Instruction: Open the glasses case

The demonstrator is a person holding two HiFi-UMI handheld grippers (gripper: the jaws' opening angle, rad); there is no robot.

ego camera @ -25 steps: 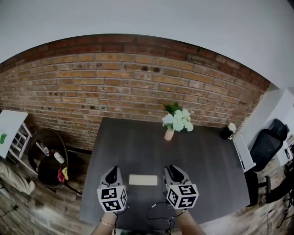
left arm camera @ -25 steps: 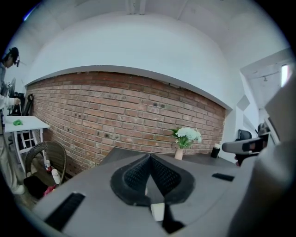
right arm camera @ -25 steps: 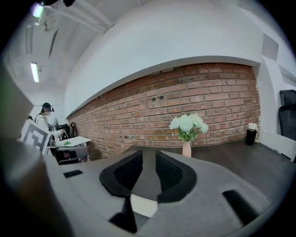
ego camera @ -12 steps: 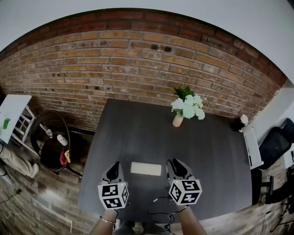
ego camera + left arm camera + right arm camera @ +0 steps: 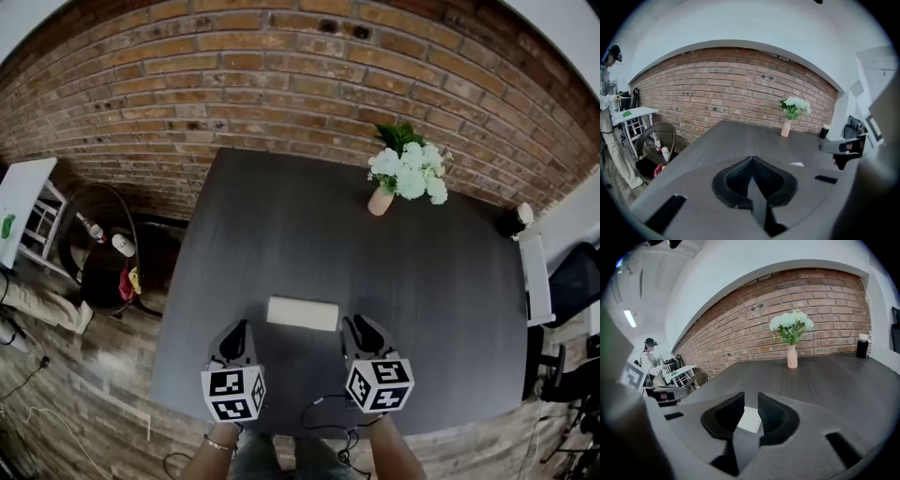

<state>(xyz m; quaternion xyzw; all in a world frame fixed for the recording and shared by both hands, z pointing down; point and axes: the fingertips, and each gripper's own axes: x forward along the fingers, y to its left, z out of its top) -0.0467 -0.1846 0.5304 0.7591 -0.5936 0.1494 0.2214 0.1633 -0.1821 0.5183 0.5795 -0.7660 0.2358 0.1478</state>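
A closed white glasses case [image 5: 302,313] lies flat on the dark table [image 5: 309,225], near its front edge. My left gripper [image 5: 236,330] hangs just short of the case's left end, its jaws [image 5: 751,158] meeting at a point and holding nothing. My right gripper [image 5: 359,325] sits just off the case's right end. Its jaws [image 5: 750,397] stand apart, and the case [image 5: 749,419] shows through the gap, beyond the tips and untouched. In the left gripper view the case [image 5: 797,164] is only a thin white sliver at the right.
A vase of white flowers [image 5: 405,169] stands at the table's far right, and a black cup [image 5: 512,222] at its right corner. A wicker chair [image 5: 98,262] and a white shelf [image 5: 19,220] are on the left. An office chair [image 5: 572,281] is on the right, and a brick wall [image 5: 281,84] lies behind.
Both grippers have sunk toward the table and now flank the case's near side. The head view has tipped down, so the table fills more of the picture.
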